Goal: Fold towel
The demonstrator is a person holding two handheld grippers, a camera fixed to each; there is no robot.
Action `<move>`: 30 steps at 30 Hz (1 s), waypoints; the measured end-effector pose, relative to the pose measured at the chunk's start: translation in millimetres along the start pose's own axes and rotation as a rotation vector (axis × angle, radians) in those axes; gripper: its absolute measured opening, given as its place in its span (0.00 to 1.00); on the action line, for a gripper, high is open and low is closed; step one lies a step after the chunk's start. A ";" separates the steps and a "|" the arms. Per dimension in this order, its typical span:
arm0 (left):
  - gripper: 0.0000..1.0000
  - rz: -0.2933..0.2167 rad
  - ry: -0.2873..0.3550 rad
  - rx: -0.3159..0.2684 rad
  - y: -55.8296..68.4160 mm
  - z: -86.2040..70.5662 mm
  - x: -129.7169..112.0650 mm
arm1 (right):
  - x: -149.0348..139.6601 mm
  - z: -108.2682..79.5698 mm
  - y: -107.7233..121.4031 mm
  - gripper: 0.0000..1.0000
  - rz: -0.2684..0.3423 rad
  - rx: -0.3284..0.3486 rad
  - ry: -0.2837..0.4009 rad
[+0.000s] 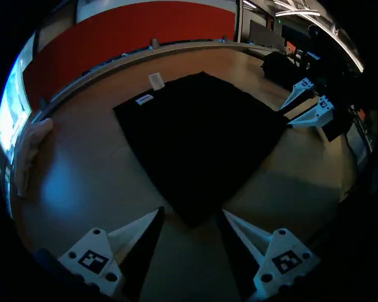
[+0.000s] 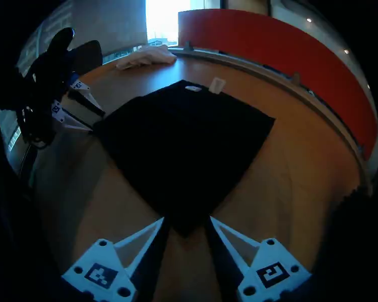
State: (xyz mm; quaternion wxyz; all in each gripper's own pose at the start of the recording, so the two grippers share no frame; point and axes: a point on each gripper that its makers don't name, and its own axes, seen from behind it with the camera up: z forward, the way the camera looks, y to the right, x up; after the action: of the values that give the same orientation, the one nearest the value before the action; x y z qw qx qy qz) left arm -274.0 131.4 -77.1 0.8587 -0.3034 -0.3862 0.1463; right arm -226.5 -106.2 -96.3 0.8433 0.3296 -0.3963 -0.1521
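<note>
Left gripper view has the black towel [image 1: 199, 136] lying flat on the table [image 1: 83, 171], one corner pointing in between your left gripper's [image 1: 192, 211] fingers, which stand wide apart and hold nothing. In the right gripper view the right gripper [image 2: 186, 218] is just as open and empty, straddling the neighbouring corner of the towel [image 2: 184, 141]. The step in hand looks like pinching both corners. Come down low at each corner, close on the tip alone rather than a bunch of cloth, and make sure both grips bite before you lift. Then carry the two corners together toward the towel's opposite edge — the one with the white tag [image 1: 144, 99] — keeping the hem between them taut.
</note>
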 end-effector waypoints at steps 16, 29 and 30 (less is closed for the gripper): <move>0.17 -0.041 -0.018 0.024 -2.4 1.1 3.1 | 1.1 -0.5 -6.9 0.17 0.015 0.006 -0.004; 0.14 -0.110 -0.007 0.020 1.5 -6.4 13.4 | 10.8 -12.0 -0.1 0.16 0.019 0.000 0.019; 0.14 -0.111 -0.005 0.020 2.3 -7.8 15.0 | 11.5 -13.4 0.8 0.16 0.021 0.000 0.019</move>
State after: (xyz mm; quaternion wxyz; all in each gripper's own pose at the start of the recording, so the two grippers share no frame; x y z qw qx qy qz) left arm -258.3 137.3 -74.0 0.8675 -0.2725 -0.4032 0.1032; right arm -208.8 -105.8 -95.5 0.8486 0.3267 -0.3918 -0.1400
